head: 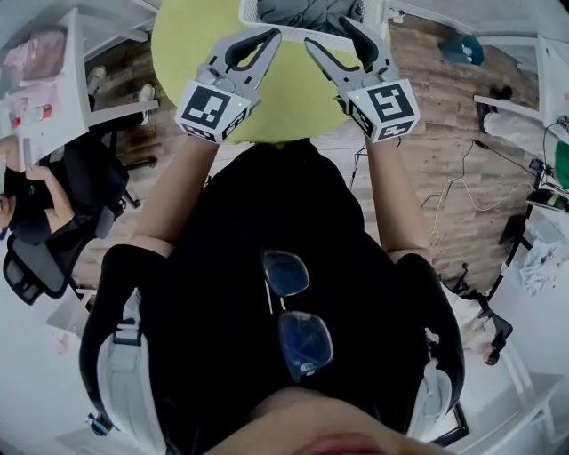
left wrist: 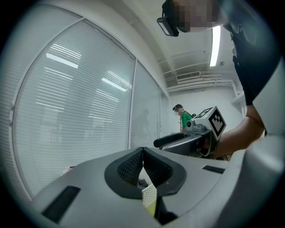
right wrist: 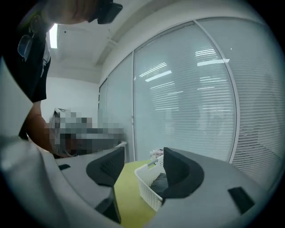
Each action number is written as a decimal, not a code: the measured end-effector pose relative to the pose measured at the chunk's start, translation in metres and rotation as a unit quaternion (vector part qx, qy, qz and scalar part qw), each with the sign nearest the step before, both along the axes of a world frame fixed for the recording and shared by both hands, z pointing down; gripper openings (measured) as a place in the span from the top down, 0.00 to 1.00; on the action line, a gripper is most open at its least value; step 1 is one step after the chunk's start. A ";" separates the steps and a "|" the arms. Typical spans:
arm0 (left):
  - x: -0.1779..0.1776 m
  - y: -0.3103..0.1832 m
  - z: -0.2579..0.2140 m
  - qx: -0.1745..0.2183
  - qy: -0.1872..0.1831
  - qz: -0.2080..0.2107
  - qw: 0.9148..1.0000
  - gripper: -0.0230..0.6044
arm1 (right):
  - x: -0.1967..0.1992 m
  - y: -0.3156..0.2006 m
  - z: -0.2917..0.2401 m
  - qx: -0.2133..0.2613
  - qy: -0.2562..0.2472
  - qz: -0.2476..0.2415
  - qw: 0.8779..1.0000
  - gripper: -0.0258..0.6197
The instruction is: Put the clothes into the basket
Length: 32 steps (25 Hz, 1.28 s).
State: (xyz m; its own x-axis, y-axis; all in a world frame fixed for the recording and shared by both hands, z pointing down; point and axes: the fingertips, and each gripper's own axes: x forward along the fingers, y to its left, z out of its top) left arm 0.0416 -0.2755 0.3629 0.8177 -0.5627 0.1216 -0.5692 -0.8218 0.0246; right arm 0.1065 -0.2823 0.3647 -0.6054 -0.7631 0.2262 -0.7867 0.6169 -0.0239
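Note:
A white lattice basket (head: 252, 12) stands at the far edge of the round yellow-green table (head: 191, 44), with grey clothes (head: 302, 11) inside it. My left gripper (head: 269, 35) hovers over the table just short of the basket; its pads meet with nothing between them (left wrist: 142, 153). My right gripper (head: 329, 31) is held beside it, close to the basket's near rim, and stands open and empty. Through its gap in the right gripper view (right wrist: 143, 160) I see the basket (right wrist: 144, 187) and the dark clothes (right wrist: 159, 181) in it. The right gripper (left wrist: 196, 133) also shows in the left gripper view.
A seated person (head: 27, 204) and an office chair (head: 36, 267) are at the left. White desks line both sides, and cables (head: 462, 191) trail over the wood floor at the right. A glass wall with blinds (right wrist: 196, 102) stands beyond the table. A person in green (left wrist: 183, 118) stands far off.

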 end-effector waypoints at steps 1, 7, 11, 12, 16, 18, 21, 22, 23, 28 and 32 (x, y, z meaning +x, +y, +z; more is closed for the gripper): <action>0.001 0.006 -0.003 0.003 0.000 0.005 1.000 0.95 | -0.001 0.009 -0.005 0.007 -0.009 0.002 1.000 0.52; 0.004 0.040 -0.016 0.019 0.007 0.038 0.999 0.95 | -0.009 0.050 -0.021 0.031 -0.040 0.005 0.999 0.75; 0.004 0.057 -0.018 0.023 0.002 0.055 0.998 0.95 | -0.010 0.069 -0.029 0.047 -0.048 0.015 0.998 0.88; 0.004 0.061 -0.019 0.023 0.005 0.058 0.998 0.95 | -0.011 0.073 -0.030 0.048 -0.050 0.016 0.997 0.89; 0.005 0.074 -0.018 0.020 0.008 0.074 0.997 0.95 | -0.011 0.088 -0.033 0.058 -0.053 0.020 0.997 0.92; 0.004 0.079 -0.017 0.016 0.012 0.080 0.997 0.95 | -0.013 0.094 -0.034 0.061 -0.053 0.021 0.996 0.92; 0.003 0.083 -0.019 0.017 0.020 0.084 0.996 0.95 | -0.016 0.099 -0.033 0.062 -0.053 0.024 0.996 0.92; 0.004 0.084 -0.020 0.018 0.025 0.084 0.996 0.95 | -0.017 0.101 -0.033 0.062 -0.053 0.024 0.996 0.92; 0.004 0.085 -0.021 0.019 0.028 0.085 0.996 0.95 | -0.018 0.103 -0.032 0.062 -0.052 0.024 0.996 0.92; 0.004 0.087 -0.024 0.020 0.035 0.083 0.996 0.95 | -0.020 0.108 -0.030 0.061 -0.046 0.027 0.997 0.92; 0.004 0.086 -0.020 0.023 0.016 0.089 0.996 0.95 | -0.019 0.106 -0.031 0.063 -0.049 0.027 0.996 0.92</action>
State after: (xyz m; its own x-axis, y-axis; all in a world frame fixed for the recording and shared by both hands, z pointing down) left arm 0.0451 -0.1890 0.3428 0.9079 -0.4130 0.0716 -0.4140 -0.9103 -0.0003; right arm 0.0875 -0.1763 0.3333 -0.5775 -0.8136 0.0682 -0.8162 0.5772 -0.0261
